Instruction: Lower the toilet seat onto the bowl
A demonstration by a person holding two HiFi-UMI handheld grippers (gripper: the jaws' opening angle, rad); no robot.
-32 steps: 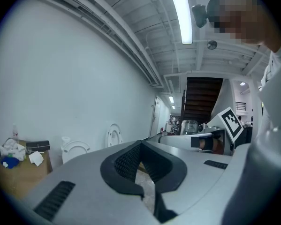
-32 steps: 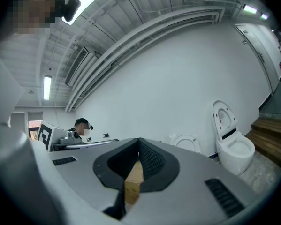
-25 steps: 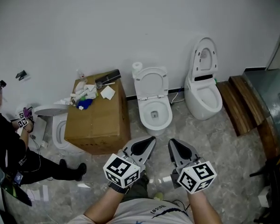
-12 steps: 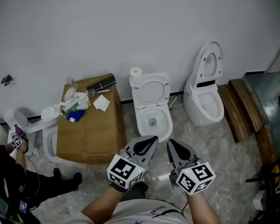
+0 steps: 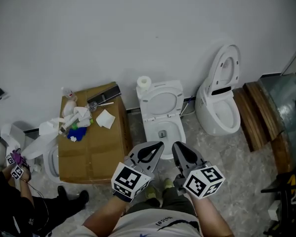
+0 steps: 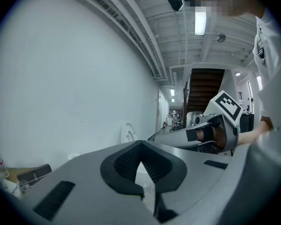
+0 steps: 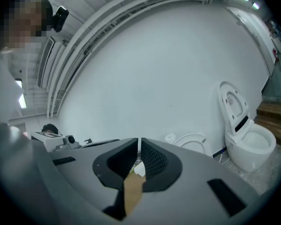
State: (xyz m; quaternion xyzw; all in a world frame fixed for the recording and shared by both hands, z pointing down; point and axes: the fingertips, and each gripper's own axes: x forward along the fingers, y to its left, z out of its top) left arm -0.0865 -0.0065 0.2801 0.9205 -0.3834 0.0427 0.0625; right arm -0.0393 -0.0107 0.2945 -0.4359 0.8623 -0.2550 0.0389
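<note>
In the head view a white toilet stands against the wall straight ahead, its seat [image 5: 161, 101] raised and leaning back over the open bowl [image 5: 162, 131]. My left gripper [image 5: 159, 144] and right gripper [image 5: 176, 145] are side by side just short of the bowl's front rim, touching nothing. Both point at the toilet. In the left gripper view the left gripper [image 6: 139, 143] has its pads meeting at the tip, with nothing between them. In the right gripper view the right gripper [image 7: 139, 140] is shut and empty, and the raised seat [image 7: 192, 138] shows beyond it.
A second toilet [image 5: 218, 113] with its lid up stands to the right, beside a wooden bench [image 5: 253, 111]. A cardboard box [image 5: 91, 137] with crumpled paper on top sits to the left. A paper roll [image 5: 144, 82] rests on the tank. A person [image 5: 19, 209] crouches at far left.
The view has swung left and closer, so the middle toilet now sits straight ahead of both grippers. Both grippers stay shut. The person at left has slid toward the frame's corner.
</note>
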